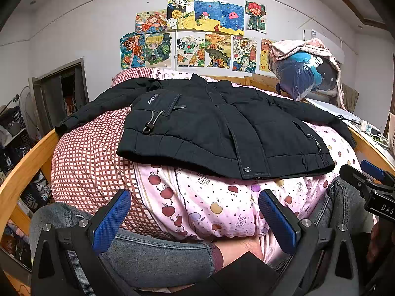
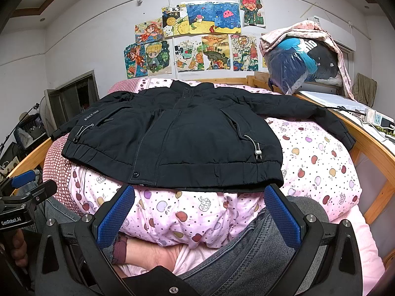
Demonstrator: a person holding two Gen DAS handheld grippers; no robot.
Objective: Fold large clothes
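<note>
Black padded jacket (image 1: 222, 128) lies front-up and spread flat on the pink fruit-print quilt (image 1: 212, 204) of the bed, hem nearest the person, collar toward the far wall, both sleeves splayed out left and right. Neither tool has touched it: the left gripper (image 1: 195, 217) and the right gripper (image 2: 200, 212) hover just short of the hem, fingers released and wide apart with nothing between them, above the person's knees in grey jeans. Folding looks not yet begun, so the sensible first move is probably to pinch each sleeve near its cuff and draw it across the chest, keeping the padded fabric smooth and the body square before halving it from the hem up; the soft, humped quilt may let the jacket slide. At the far right a clear plastic bag (image 2: 301, 66) holds bundled blue and dark clothing, with a pink cloth draped over it.
</note>
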